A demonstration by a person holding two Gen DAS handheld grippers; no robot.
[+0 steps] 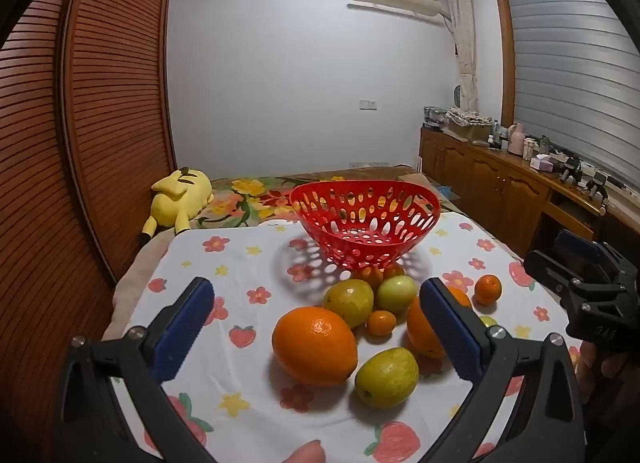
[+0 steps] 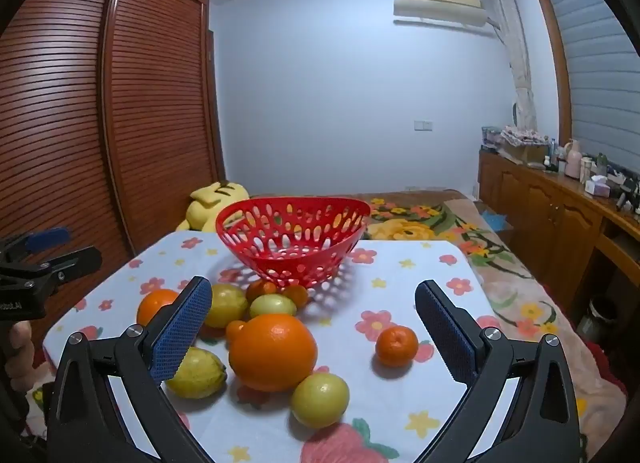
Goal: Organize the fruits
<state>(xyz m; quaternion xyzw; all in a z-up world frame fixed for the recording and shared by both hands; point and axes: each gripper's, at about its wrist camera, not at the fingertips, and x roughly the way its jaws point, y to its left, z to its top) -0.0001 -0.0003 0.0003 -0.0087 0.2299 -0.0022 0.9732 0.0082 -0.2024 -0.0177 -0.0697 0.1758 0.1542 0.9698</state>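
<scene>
A: What's the basket (image 1: pixel 366 223) like?

B: Red plastic, glossy, shaped like a shallow rounded bowl, its wall pierced all over with oval holes. It stands on a cloth (image 1: pixel 244 259) printed with flowers and strawberries, at 12 o'clock from the fruit pile. Nothing shows inside it.

A: And the fruit?

B: All on the cloth, just in front of the basket. In the left wrist view a big orange (image 1: pixel 315 345) with dimpled peel lies nearest, a smooth yellow-green fruit (image 1: pixel 386 376) touching it at 4 o'clock. Two more greenish ones (image 1: pixel 349 301) sit at its 1 o'clock, a tiny kumquat (image 1: pixel 382 322) between them and a second orange (image 1: pixel 424 329). A small mandarin (image 1: pixel 487 289) lies apart at 2 o'clock.

A: The left gripper (image 1: pixel 316 327)?

B: Jaws spread wide, released, gripping nothing. Its pads (image 1: pixel 182 329) are blue and ribbed, on black arms; the big orange shows in the gap between them. The right pad overlaps the second orange in view, and I cannot tell if they touch.

A: The right gripper (image 2: pixel 312 333)?

B: Also wide open and holding nothing, with blue knurled pads (image 2: pixel 180 337). The second orange, the mandarin and a round greenish fruit (image 2: pixel 320 400) lie between its fingers in view, untouched. The left pad hides part of an oval one (image 2: pixel 198 373)
</scene>
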